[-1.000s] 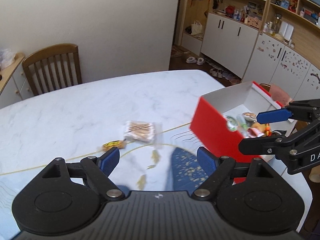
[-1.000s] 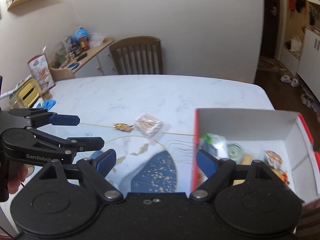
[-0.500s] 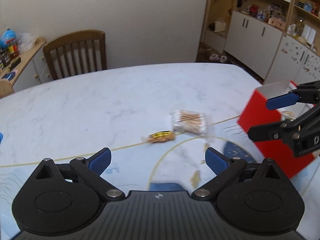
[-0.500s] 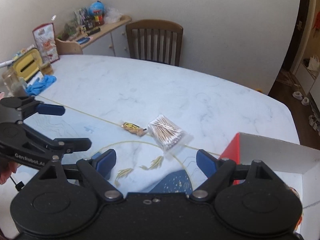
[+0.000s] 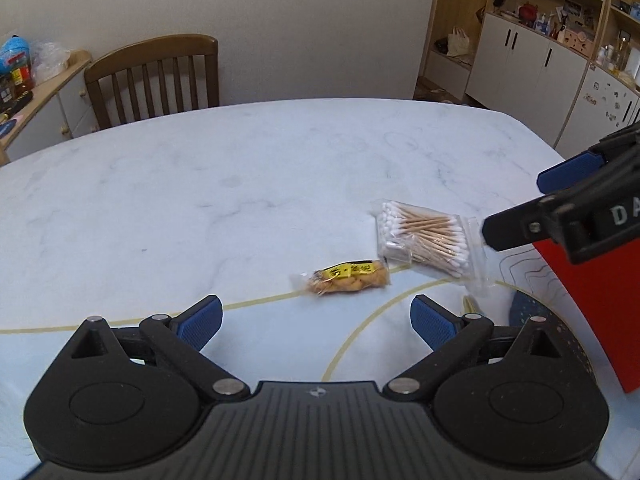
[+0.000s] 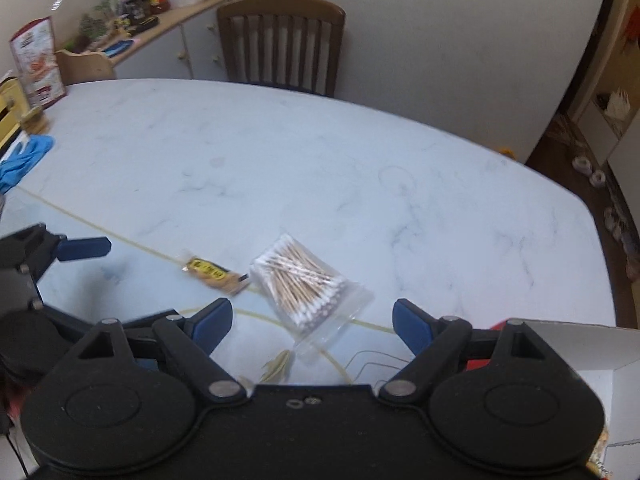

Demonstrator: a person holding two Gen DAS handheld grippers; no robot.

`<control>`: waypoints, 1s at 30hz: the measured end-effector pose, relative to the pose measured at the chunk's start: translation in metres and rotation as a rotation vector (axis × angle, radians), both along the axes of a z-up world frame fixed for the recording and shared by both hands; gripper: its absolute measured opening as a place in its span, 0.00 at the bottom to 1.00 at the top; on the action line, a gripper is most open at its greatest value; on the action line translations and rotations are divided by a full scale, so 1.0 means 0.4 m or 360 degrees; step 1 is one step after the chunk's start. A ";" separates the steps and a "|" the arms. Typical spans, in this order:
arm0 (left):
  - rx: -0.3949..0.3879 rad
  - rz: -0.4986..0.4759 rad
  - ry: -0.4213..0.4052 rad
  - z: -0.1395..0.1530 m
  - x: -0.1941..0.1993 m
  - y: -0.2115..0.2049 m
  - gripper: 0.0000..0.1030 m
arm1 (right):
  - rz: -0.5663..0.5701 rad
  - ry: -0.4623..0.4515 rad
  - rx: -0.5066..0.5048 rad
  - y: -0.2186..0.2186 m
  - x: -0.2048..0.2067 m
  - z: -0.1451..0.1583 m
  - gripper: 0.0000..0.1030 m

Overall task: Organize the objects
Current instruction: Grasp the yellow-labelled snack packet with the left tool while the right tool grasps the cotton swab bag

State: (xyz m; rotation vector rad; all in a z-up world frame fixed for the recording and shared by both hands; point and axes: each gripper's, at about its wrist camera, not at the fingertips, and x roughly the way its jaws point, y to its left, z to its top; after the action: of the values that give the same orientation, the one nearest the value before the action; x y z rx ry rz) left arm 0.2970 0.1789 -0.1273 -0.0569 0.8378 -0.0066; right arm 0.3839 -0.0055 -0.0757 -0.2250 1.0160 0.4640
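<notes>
A clear bag of cotton swabs point(image 5: 426, 240) point(image 6: 306, 280) lies on the marble table, with a small yellow-labelled snack packet point(image 5: 347, 278) point(image 6: 212, 274) just to its left. My left gripper point(image 5: 316, 322) hovers open just short of the snack packet, nothing between its blue pads. My right gripper point(image 6: 312, 322) is open too, and the swab bag lies ahead between its fingers, untouched. In the left wrist view the right gripper's fingers point(image 5: 516, 228) reach in beside the bag. A red box point(image 5: 592, 296) with a white inside point(image 6: 576, 344) stands at the right.
A wooden chair point(image 5: 154, 76) stands at the table's far edge. A side cabinet point(image 6: 132, 36) cluttered with packets is at the far left, and blue gloves point(image 6: 20, 158) lie on the table's left edge. White cupboards point(image 5: 532, 56) line the room at the right.
Both views swung left, away from the red box toward the swab bag and snack packet, and both grippers dropped closer to the table. The left jaws opened wider.
</notes>
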 end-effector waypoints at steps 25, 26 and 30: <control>0.0094 0.0128 -0.0115 -0.087 0.071 -0.049 0.97 | 0.0054 0.0191 -0.0110 0.067 0.119 -0.126 0.84; 0.0094 0.0127 -0.0119 -0.088 0.070 -0.050 0.97 | 0.0058 0.0191 -0.0107 0.068 0.119 -0.128 0.84; 0.0110 0.0130 -0.0129 -0.089 0.067 -0.057 0.94 | 0.0061 0.0172 -0.0115 0.072 0.117 -0.131 0.83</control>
State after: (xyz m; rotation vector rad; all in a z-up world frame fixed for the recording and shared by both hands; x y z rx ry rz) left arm 0.3237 0.1560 -0.1629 -0.0254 0.7535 0.0962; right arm 0.4309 0.0233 -0.1282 -0.2867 1.1367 0.4787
